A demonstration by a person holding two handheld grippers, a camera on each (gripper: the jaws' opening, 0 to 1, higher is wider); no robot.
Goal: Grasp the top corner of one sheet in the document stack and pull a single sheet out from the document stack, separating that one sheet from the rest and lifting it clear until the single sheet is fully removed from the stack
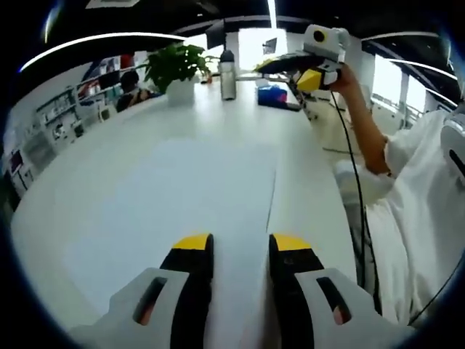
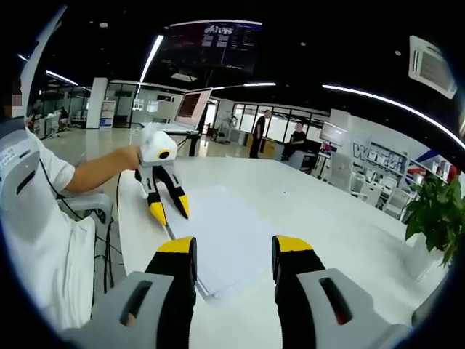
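the document stack (image 1: 182,211) is lying flat on the white counter (image 1: 305,167), its long right edge running up from between the left tongs (image 1: 240,251). those tongs are hovering low over the near end of the paper, spread apart and pinching nothing. in the right gripper view the same stack (image 2: 232,240) is stretching away from the right tongs (image 2: 234,251), which are also spread and holding nothing, poised over the corner nearest them. the left tongs (image 2: 168,211) are showing there too, tips pointing down close to the stack's left edge; whether they are touching paper is hard to tell.

the step in hand looks to be the approach to a corner, with no sheet gripped yet. to do it well, one pair of tongs should be pressing lightly on the stack to pin the lower sheets while the other is working only the topmost corner, one tip sliding just under the top sheet. closing too deep would likely be catching several sheets. peeling upward and diagonally, slowly, should be letting the sheet separate. the plant (image 1: 174,65) and bottle (image 1: 227,73) are standing well apart at the far end, out of the way.
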